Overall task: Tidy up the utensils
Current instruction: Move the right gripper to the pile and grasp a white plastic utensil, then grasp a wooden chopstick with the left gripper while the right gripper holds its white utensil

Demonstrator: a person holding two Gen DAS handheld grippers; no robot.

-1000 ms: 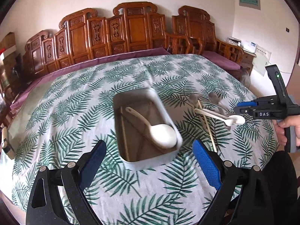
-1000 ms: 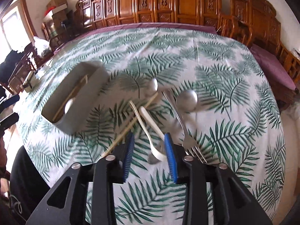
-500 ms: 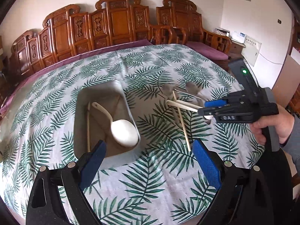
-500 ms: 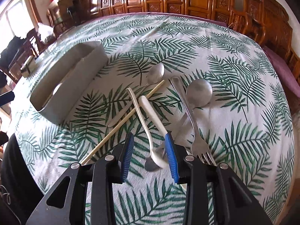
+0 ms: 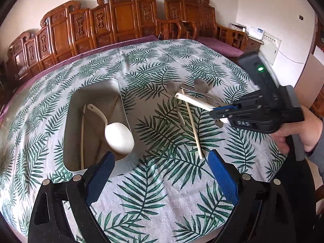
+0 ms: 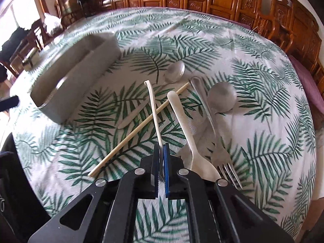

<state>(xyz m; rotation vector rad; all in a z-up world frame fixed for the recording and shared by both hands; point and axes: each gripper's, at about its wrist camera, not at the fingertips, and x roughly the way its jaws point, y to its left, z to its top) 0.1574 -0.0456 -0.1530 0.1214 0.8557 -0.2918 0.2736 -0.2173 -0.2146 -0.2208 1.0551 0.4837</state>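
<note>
The thin white spoon [image 6: 155, 113] lies in the middle of the right wrist picture, across a long chopstick [image 6: 139, 129]. The right gripper [image 6: 161, 151] has just squeezed shut on the spoon's lower end. Just to the right lie a wider white spoon [image 6: 188, 133], a fork [image 6: 214, 133] and a round metal spoon [image 6: 221, 98]. The gray box [image 5: 95, 125] sits at the left of the left wrist picture, with a big white spoon [image 5: 118, 134] inside. The left gripper [image 5: 162, 174] is wide open at the bottom, holding nothing.
</note>
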